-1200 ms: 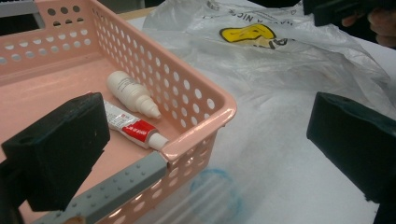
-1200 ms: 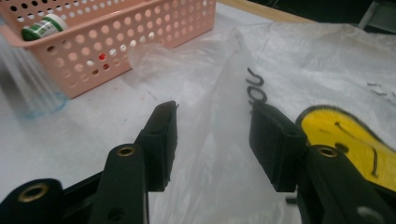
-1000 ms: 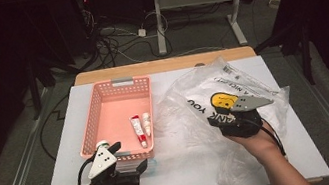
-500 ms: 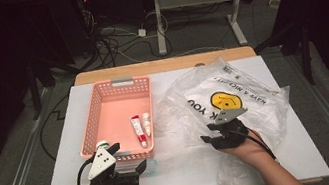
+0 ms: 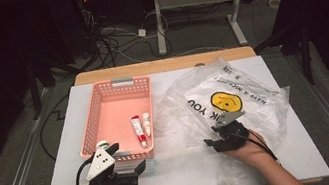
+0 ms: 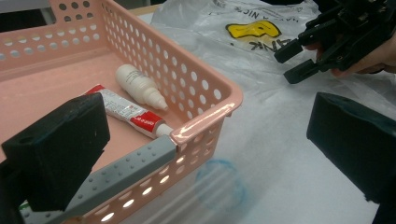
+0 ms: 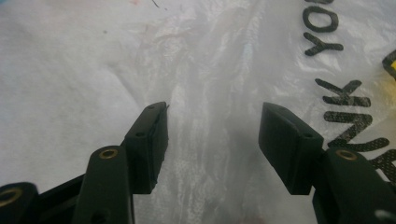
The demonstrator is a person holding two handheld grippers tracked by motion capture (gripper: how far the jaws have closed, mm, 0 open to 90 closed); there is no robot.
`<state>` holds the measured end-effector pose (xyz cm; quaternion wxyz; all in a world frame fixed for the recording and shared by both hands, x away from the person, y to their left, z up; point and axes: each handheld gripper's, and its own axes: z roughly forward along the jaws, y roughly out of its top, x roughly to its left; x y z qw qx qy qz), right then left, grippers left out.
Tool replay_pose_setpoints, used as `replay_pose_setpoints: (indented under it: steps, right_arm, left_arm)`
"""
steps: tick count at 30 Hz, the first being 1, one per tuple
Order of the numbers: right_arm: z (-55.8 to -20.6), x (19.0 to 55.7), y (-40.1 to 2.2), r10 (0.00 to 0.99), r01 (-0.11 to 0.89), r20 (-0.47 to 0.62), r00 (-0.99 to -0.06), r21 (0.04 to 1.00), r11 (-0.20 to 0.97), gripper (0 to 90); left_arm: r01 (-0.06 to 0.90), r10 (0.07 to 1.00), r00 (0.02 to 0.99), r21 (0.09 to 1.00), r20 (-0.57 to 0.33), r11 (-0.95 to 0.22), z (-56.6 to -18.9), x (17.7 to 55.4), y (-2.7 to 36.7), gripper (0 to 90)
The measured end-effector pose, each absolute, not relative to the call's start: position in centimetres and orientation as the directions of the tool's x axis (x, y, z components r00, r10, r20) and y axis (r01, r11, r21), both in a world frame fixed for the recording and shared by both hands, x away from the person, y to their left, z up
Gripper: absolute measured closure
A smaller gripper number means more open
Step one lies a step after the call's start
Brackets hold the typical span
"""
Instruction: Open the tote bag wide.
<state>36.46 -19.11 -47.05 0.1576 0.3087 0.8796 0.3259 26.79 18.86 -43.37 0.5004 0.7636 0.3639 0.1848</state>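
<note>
A pink perforated basket (image 5: 88, 128) (image 6: 201, 88) holds a red-and-white tube (image 5: 138, 130) (image 6: 126, 112) and a small white bottle (image 5: 147, 124) (image 6: 140, 88). My left gripper (image 5: 124, 158) (image 6: 210, 121) is open at the basket's near edge, its wide jaws straddling the near right corner without touching it. To the right lies a crumpled clear plastic bag (image 5: 259, 94) (image 7: 93, 70) printed with a yellow smiley (image 5: 227, 100). My right gripper (image 5: 215, 137) (image 7: 212, 121) rests low on the bag's near left part. Its jaws have just been opening, with a ridge of film between the pads, which do not press on it.
A clear plastic item with a blue ring (image 6: 222, 184) lies on the white tabletop (image 5: 187, 180) beside the basket's corner. A white-capped thing (image 5: 103, 144) sits at the basket's near left corner. Behind the table are desk legs and cables on the floor.
My right gripper came down from above the smiley toward me and settled on the bag's near part, jaws wider than before. The left gripper and the basket stayed put.
</note>
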Motion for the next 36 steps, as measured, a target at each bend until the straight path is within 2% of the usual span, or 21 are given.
replay_pose_setpoints:
  steps: [8, 19, 22, 36]
  right_arm:
    - [-47.2, 36.6, -19.4, 0.651, 0.439, -0.076, -0.755, 0.679, 0.588, 66.3]
    - [-47.3, 36.6, -19.7, 0.656, 0.441, -0.059, -0.752, 0.695, 0.568, 87.2]
    - [-47.4, 36.6, -19.9, 0.663, 0.447, -0.055, -0.747, 0.696, 0.562, 90.0]
    - [-46.6, 36.6, -20.9, 0.668, 0.433, -0.004, -0.744, 0.759, 0.486, 90.0]
  left_arm:
    - [0.373, 0.741, 0.666, 0.899, -0.086, -0.231, -43.4, 26.8, 18.9, 0.0]
    - [0.375, 0.739, 0.668, 0.897, -0.087, -0.233, -43.4, 26.8, 18.7, 0.0]
    - [0.377, 0.74, 0.666, 0.897, -0.09, -0.231, -43.4, 26.8, 18.8, 0.0]
    - [0.377, 0.737, 0.669, 0.897, -0.093, -0.23, -43.4, 26.8, 18.8, 0.0]
